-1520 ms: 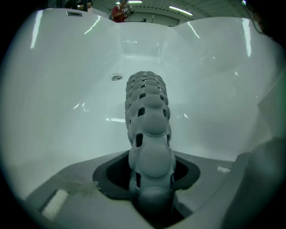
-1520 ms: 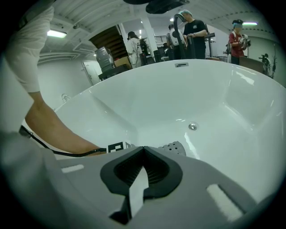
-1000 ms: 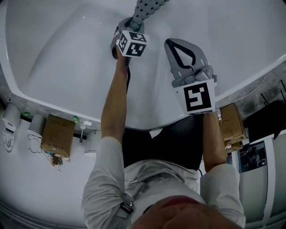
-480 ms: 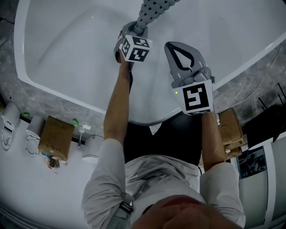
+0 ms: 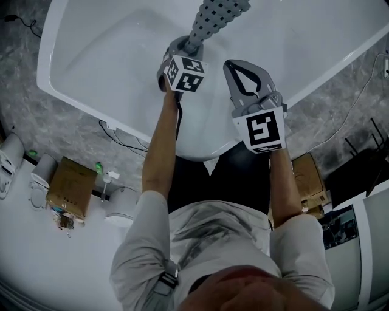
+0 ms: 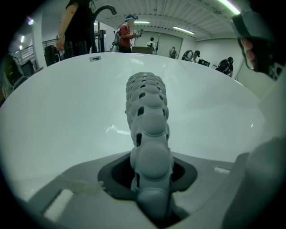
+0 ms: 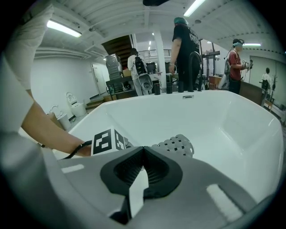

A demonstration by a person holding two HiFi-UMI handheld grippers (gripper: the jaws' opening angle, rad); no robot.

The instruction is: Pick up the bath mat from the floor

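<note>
A grey bath mat (image 5: 216,15) with rows of holes is bunched into a long roll and runs off the top of the head view, above a white bathtub (image 5: 109,61). My left gripper (image 5: 185,44) is shut on its near end. In the left gripper view the bath mat (image 6: 147,112) stretches straight away from the left gripper (image 6: 152,197) over the tub's inside (image 6: 67,103). My right gripper (image 5: 234,61) hovers just right of the left one, shut with nothing in it. The right gripper (image 7: 143,150) tips meet in its own view, with the mat (image 7: 176,145) beyond them.
Grey stone floor surrounds the tub, with cables (image 5: 121,136) lying on it. A cardboard box (image 5: 71,188) and white toilets (image 5: 9,164) stand at the left, another box (image 5: 307,176) at the right. Several people (image 7: 183,49) stand beyond the tub's far rim.
The tub has slid up and to the right in the head view, so more floor shows at the left. Both grippers stay close together, the left still holding the mat.
</note>
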